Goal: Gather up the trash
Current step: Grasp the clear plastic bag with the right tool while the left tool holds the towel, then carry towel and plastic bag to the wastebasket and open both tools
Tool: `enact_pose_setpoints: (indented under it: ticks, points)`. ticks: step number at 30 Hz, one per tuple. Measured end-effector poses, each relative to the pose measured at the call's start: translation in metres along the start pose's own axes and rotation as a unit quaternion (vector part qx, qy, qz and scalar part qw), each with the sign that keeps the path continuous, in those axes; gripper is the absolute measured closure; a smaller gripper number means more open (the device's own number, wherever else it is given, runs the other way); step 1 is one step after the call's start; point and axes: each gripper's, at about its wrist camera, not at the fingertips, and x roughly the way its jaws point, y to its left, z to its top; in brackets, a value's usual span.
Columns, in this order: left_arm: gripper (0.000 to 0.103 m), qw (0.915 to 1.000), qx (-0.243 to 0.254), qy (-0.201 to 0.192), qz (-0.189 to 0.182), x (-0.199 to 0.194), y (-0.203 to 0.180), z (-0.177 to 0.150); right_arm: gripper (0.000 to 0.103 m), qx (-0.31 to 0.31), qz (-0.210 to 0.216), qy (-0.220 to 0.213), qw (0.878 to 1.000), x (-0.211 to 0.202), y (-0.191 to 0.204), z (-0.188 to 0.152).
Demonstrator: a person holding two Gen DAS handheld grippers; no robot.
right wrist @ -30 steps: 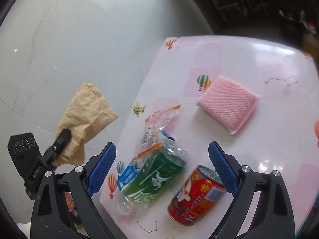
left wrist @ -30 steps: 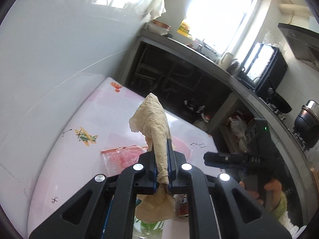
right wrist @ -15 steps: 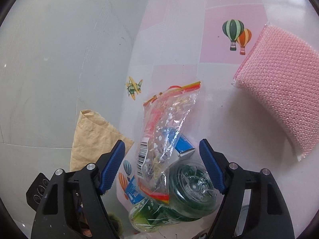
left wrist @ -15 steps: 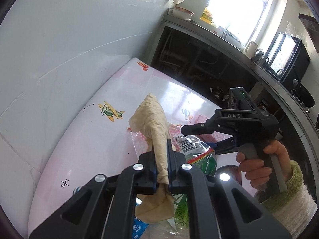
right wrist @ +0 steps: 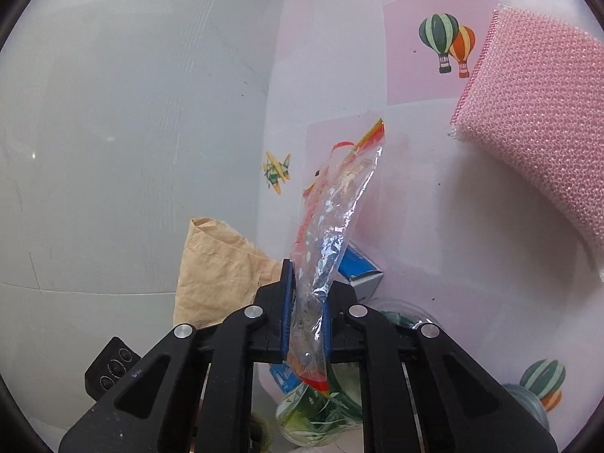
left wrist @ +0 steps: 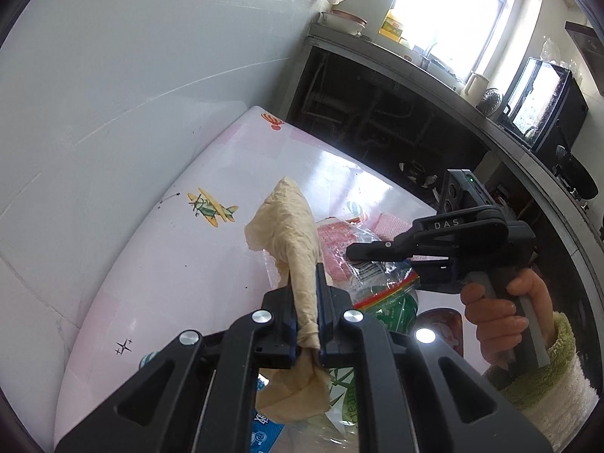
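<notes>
The right gripper (right wrist: 306, 313) is squeezing its blue pads tight on a see-through crinkly plastic bag with red print and a red and yellow strip (right wrist: 332, 222). The bag is sticking up and forward from between the pads, thin and shiny, with little white spots on it, and its lower end is hanging down behind them. The left gripper (left wrist: 306, 302) is pinching a crumpled tan paper bag (left wrist: 292, 234), which is standing up in a soft wrinkled point and drooping below the pads too. Under both grippers, a green plastic bottle (right wrist: 321, 411) is lying on its side on the glossy pink and white table (right wrist: 422, 204) with balloon and plane pictures. A pink bumpy sponge (right wrist: 540, 120) is resting on the table farther out, apart from the bags. A hand (left wrist: 502, 321) in a fuzzy green and white sleeve (left wrist: 543, 381) is holding the right gripper's handle.
</notes>
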Motion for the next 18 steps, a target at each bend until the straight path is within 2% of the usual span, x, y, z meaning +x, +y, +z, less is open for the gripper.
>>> enact_pose_setpoints:
  ticks: [4,11,18]
  points:
    - [0.096,0.9997,0.0,-0.023,0.006,-0.018,0.002,0.01,0.097,0.008,0.044,-0.024,0.999,-0.017,0.001,-0.011]
    - [0.096,0.9967,-0.001,-0.08,0.005,-0.064,-0.007,0.023,0.097,-0.002,0.091,-0.074,0.993,-0.066,0.003,-0.04]
    - [0.096,0.9951,0.023,-0.096,-0.01,-0.087,-0.031,0.019,0.097,-0.026,0.11,-0.138,0.984,-0.12,0.002,-0.103]
